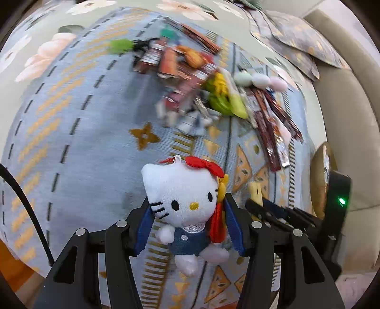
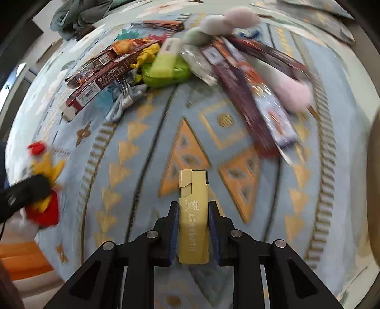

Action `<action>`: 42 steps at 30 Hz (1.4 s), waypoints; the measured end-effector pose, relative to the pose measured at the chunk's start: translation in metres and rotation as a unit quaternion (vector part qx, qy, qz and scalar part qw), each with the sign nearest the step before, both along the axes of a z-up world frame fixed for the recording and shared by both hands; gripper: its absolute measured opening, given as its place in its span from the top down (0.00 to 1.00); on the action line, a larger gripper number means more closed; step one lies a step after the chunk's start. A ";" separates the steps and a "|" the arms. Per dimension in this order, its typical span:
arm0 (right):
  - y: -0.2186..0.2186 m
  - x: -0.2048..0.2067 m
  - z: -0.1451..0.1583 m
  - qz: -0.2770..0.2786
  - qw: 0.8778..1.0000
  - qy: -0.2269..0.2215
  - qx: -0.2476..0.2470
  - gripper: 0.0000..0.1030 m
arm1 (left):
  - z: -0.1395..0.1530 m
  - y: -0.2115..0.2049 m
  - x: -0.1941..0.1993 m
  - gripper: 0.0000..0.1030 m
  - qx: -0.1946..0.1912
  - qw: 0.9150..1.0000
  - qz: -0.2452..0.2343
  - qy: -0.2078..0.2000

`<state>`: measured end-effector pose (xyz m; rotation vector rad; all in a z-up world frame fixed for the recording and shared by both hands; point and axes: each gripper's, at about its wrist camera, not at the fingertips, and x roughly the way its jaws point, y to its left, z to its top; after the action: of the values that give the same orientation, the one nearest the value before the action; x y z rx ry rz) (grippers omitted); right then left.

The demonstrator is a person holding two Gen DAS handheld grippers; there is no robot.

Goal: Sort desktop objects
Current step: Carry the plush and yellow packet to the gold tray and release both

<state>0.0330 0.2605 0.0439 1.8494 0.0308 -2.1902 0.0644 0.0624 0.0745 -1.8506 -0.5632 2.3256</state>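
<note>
My left gripper (image 1: 187,202) is shut on a white cat plush toy (image 1: 182,197) with a red bow and blue dress, together with a red-and-yellow plush (image 1: 219,218) pressed against the right finger. It holds them above the blue patterned cloth (image 1: 78,166). My right gripper (image 2: 192,206) is shut on a tan lighter (image 2: 193,214), upright between the blue pads, above the cloth. The left gripper's finger and the red-and-yellow plush (image 2: 45,190) show at the left edge of the right wrist view. The right gripper (image 1: 266,209) with the lighter shows at the right of the left wrist view.
A blurred pile lies at the far side of the cloth: brown snack boxes (image 2: 99,73), a green case (image 2: 166,69), long dark packets (image 2: 239,95), pastel pom-poms (image 2: 228,21), a silver wrapper (image 2: 125,99). Patterned cushions (image 1: 292,40) lie at the far right. An orange surface (image 2: 21,259) is at the lower left.
</note>
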 end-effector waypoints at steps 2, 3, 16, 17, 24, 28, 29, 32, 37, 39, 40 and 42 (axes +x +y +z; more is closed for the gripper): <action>0.020 0.003 0.011 -0.012 1.000 -0.002 -0.015 0.78 | 0.002 0.014 -0.003 0.49 0.003 1.000 -0.011 0.002; 0.031 0.006 0.018 -0.021 1.000 -0.001 -0.022 0.78 | 0.005 0.021 -0.005 0.49 0.005 1.000 -0.019 0.003; 0.195 0.009 0.117 -0.206 0.974 0.077 -0.048 0.78 | 0.062 0.203 -0.060 0.48 0.096 0.971 -0.198 0.095; 0.205 0.008 0.122 -0.215 0.972 0.082 -0.042 0.78 | 0.063 0.215 -0.064 0.48 0.102 0.968 -0.206 0.099; 0.284 0.007 0.141 -0.285 0.952 0.114 -0.013 0.78 | 0.074 0.301 -0.088 0.45 0.148 0.951 -0.243 0.124; 0.314 0.008 0.135 -0.349 0.931 0.109 0.002 0.78 | 0.056 0.334 -0.104 0.24 0.172 0.954 -0.228 0.089; 0.323 0.010 0.128 -0.370 0.924 0.094 -0.007 0.78 | 0.047 0.339 -0.110 0.24 0.181 0.956 -0.222 0.071; 0.340 0.020 0.110 -0.409 0.908 0.065 -0.068 0.77 | 0.021 0.337 -0.108 0.24 0.206 0.957 -0.202 0.011; 0.336 0.027 0.102 -0.400 0.912 0.053 -0.072 0.77 | 0.015 0.328 -0.092 0.24 0.191 0.960 -0.206 -0.004; 0.328 0.024 0.102 -0.392 0.916 0.049 -0.076 0.77 | 0.017 0.325 -0.087 0.24 0.192 0.958 -0.210 -0.005; 0.324 0.022 0.102 -0.386 0.918 0.049 -0.078 0.77 | 0.019 0.323 -0.084 0.24 0.190 0.958 -0.214 -0.004; 0.315 0.015 0.103 -0.374 0.923 0.053 -0.078 0.77 | 0.023 0.318 -0.077 0.24 0.176 0.960 -0.217 0.000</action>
<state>0.0483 0.5758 0.1473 1.8313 -0.9485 -2.6472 -0.0130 0.3801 0.0975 -1.6125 -0.4721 1.8088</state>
